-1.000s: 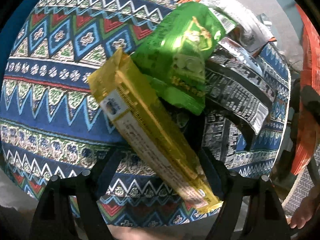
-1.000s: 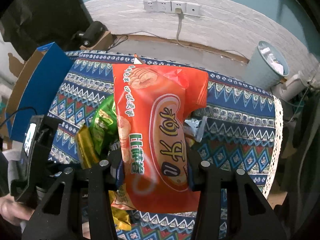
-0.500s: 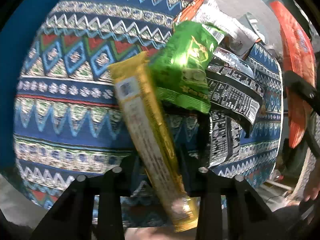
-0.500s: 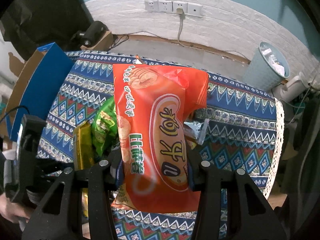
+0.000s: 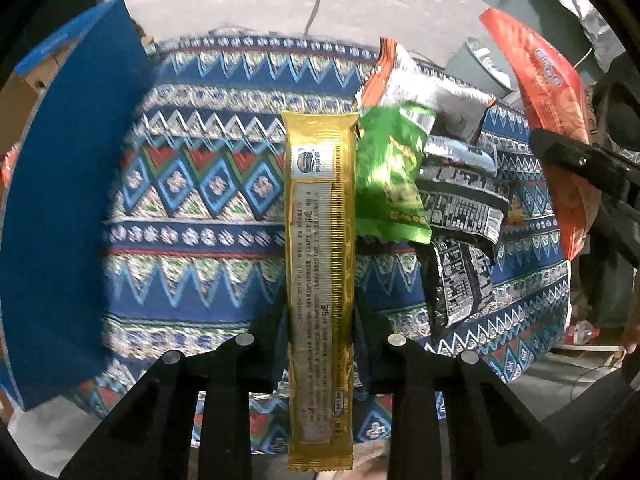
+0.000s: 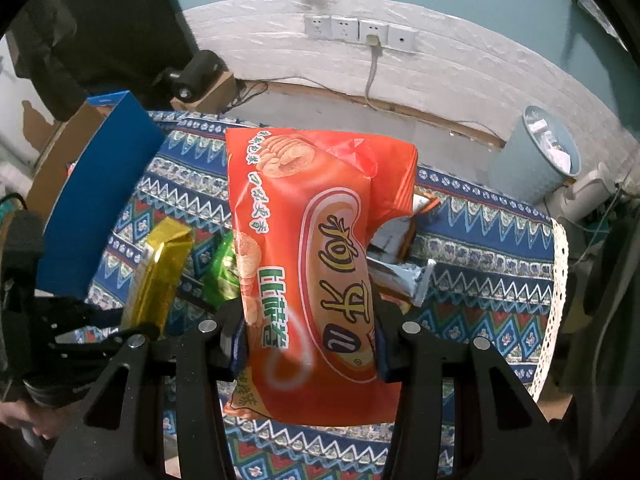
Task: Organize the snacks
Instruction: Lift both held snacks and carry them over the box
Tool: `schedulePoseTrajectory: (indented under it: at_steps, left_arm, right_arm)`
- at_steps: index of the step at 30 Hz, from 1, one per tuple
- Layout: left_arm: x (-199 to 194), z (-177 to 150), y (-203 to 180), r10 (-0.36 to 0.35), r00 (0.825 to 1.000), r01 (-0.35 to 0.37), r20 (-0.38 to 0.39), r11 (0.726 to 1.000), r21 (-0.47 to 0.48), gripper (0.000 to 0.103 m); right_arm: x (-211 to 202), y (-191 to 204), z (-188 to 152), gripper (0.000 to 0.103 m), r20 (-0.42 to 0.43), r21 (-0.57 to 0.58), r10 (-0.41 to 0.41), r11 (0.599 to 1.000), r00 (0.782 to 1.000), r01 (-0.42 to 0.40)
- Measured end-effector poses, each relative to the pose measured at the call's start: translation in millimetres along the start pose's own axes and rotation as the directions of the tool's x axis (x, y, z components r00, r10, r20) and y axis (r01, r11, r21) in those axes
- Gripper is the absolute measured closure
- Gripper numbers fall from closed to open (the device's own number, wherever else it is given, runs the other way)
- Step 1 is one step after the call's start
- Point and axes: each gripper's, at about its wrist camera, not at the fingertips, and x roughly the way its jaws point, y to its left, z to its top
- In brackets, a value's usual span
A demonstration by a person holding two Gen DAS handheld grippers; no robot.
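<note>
My left gripper (image 5: 320, 336) is shut on a long gold snack packet (image 5: 320, 248) and holds it upright above the patterned tablecloth (image 5: 208, 200). The gold packet also shows in the right wrist view (image 6: 158, 272). My right gripper (image 6: 308, 328) is shut on a large orange chip bag (image 6: 316, 248), held above the table; the bag also shows at the right of the left wrist view (image 5: 556, 120). A green snack bag (image 5: 390, 184), black packets (image 5: 460, 216) and a silver-orange bag (image 5: 420, 88) lie in a pile on the cloth.
A blue cardboard box (image 5: 68, 184) stands at the table's left side, also in the right wrist view (image 6: 96, 200). A grey-blue waste bin (image 6: 536, 160) stands on the floor at the back right. Wall sockets (image 6: 360, 34) and a cable are behind the table.
My left gripper has tilted up and swung left with the gold packet, which now points straight ahead; the blue box has come into view. The right gripper with the orange bag has barely moved.
</note>
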Motion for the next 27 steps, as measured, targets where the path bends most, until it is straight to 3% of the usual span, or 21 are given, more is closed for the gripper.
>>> schedulePoseTrajectory:
  at_steps: [10,27]
  left_arm:
    - [-33.2,12.9,6.5,0.062,0.992,-0.068,0.112,0.996,0.053,0.075]
    - [-106.0,31.9,28.2,0.140,0.933,-0.175,0.330,0.981,0.079,0.075]
  right_arm:
    - [-7.1,15.8,8.7,0.057,0.020,-0.015,0.005,1.000,1.000,-0.004]
    - [-28.0,48.8,30.1,0.057,0.074,-0.042,0.026,0.999,0.997,-0.023]
